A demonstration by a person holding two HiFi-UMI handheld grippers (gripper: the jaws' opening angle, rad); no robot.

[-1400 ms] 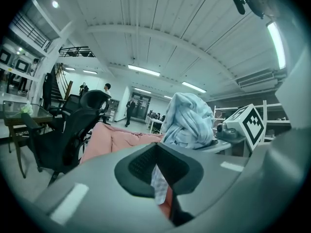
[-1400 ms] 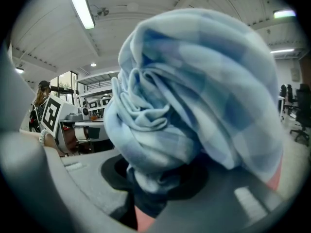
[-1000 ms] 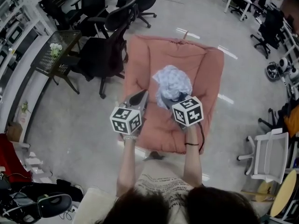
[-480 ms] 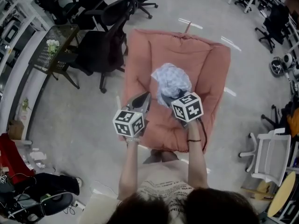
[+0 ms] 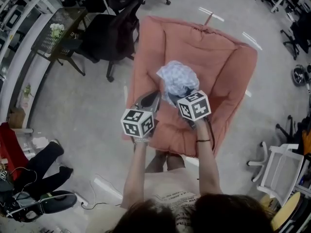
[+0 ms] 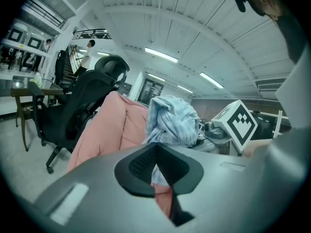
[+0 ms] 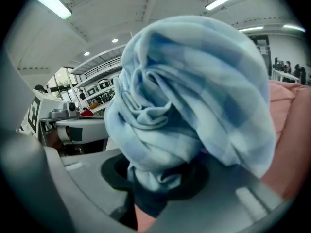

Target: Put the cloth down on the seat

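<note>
A bunched light-blue checked cloth point(image 5: 178, 79) hangs over the middle of the pink padded seat point(image 5: 228, 72). My right gripper point(image 5: 183, 97) is shut on its lower part; in the right gripper view the cloth point(image 7: 194, 96) fills most of the picture and bulges up out of the right gripper point(image 7: 160, 178), with the seat point(image 7: 291, 130) behind. My left gripper point(image 5: 149, 99) is shut and holds nothing, just left of the cloth above the seat's left edge. In the left gripper view, the cloth point(image 6: 170, 120) and seat point(image 6: 109, 125) show past the left gripper point(image 6: 156, 152).
A black office chair point(image 5: 109, 33) stands against the seat's left side, with a small dark table point(image 5: 58, 33) bearing white flowers beyond it. A white chair point(image 5: 277, 164) stands at the right. Dark bags and a red thing point(image 5: 12, 149) lie on the floor at the lower left.
The person has stepped closer, so the seat looks larger and nearer. Both grippers have kept their pose, and the cloth stays in the right gripper above the seat.
</note>
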